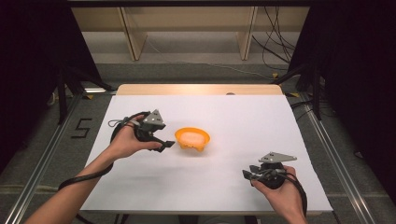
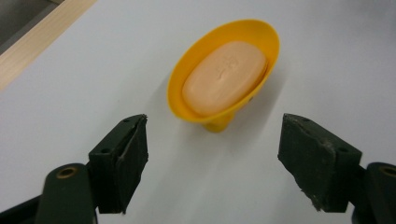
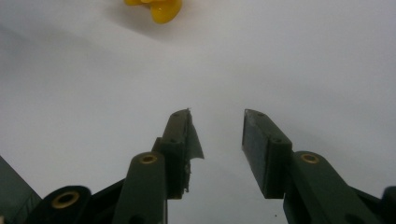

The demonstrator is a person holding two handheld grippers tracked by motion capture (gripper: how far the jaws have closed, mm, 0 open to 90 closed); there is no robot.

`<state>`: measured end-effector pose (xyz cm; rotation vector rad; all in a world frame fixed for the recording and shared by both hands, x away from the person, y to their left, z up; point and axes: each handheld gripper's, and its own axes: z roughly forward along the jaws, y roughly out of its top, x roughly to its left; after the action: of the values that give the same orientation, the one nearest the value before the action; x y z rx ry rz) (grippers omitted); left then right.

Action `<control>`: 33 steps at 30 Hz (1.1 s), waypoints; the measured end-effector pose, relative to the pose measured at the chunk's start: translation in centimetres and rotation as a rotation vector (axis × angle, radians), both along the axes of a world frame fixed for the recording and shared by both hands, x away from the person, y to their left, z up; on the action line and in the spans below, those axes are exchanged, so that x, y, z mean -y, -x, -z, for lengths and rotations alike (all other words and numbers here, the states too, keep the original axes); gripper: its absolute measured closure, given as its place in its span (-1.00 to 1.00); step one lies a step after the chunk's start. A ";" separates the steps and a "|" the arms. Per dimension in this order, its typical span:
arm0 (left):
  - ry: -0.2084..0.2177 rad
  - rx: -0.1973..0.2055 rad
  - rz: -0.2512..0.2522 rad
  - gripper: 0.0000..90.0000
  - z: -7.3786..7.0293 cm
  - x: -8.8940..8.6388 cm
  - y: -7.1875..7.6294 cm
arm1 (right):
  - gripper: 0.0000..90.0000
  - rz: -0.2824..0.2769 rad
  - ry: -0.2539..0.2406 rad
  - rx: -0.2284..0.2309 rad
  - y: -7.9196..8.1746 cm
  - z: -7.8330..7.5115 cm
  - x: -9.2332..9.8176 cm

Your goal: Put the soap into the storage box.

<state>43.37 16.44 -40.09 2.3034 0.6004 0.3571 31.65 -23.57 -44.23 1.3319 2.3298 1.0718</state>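
Observation:
A yellow-orange soap dish (image 1: 192, 138) stands on small feet near the middle of the white table top, holding a pale peach bar of soap (image 1: 191, 136). My left gripper (image 1: 166, 145) sits just left of the dish, pointing at it. In the left gripper view its jaws stand wide open around empty table, with the dish (image 2: 187, 88) and soap (image 2: 224, 77) a short way ahead of the left gripper (image 2: 215, 125). My right gripper (image 1: 246, 174) hovers near the front right, far from the dish. The right gripper (image 3: 217, 116) has a narrow gap and holds nothing; the dish's foot (image 3: 161, 10) shows at the top edge.
A white sheet (image 1: 243, 121) covers the table, with a wooden strip (image 1: 201, 88) bare along the far edge. Metal rails (image 1: 327, 140) run along both sides on the floor. Cables (image 1: 275, 46) and wooden frame legs (image 1: 133, 37) lie beyond the table.

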 end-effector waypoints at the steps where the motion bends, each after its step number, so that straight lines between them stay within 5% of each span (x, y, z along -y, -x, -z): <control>1: -0.005 0.001 -0.007 -0.47 0.2 -0.9 0.5 | 0.39 0.027 0.014 -0.024 0.2 -0.2 -0.1; 15: 0.033 -0.025 -0.112 -0.48 2.4 -5.3 4.2 | 0.38 0.030 0.014 -0.032 0.2 -0.2 -0.1; 24: 0.013 -0.022 -0.141 -0.48 3.7 -7.0 5.7 | 0.38 0.020 0.019 -0.023 0.1 -0.1 -0.1; 33: 0.025 -0.036 -0.222 -0.46 5.7 -8.8 7.6 | 0.38 0.024 0.014 -0.026 0.1 -0.1 -0.1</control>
<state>35.82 25.25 -45.78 2.2287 0.8769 0.4105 31.51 -23.43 -44.18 1.3731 2.3300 1.0346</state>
